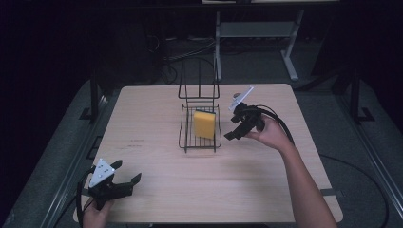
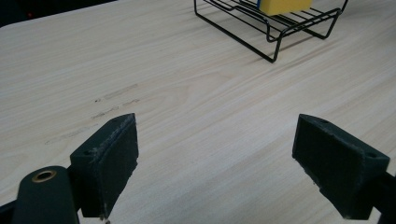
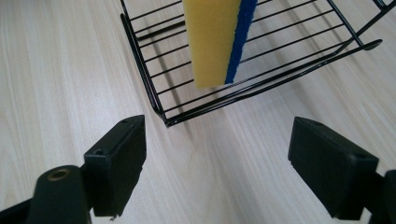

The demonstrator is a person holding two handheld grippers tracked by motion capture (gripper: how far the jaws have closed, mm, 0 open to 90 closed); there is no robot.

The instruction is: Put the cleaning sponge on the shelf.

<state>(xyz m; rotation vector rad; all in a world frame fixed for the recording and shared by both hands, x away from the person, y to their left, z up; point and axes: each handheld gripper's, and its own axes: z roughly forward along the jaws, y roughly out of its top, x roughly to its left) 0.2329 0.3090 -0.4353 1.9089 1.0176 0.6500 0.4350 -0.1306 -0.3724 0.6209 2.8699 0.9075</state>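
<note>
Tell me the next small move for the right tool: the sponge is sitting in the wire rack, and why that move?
Probably ease the right tool forward over the wire rack's near rim toward the sponge. Its jaws stand wide open and empty, just short of the rack, and the sponge stands on edge right ahead. The left tool is far off, near the table's corner.

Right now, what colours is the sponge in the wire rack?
Yellow sponge with a blue scouring side, best in the right gripper view.
</note>
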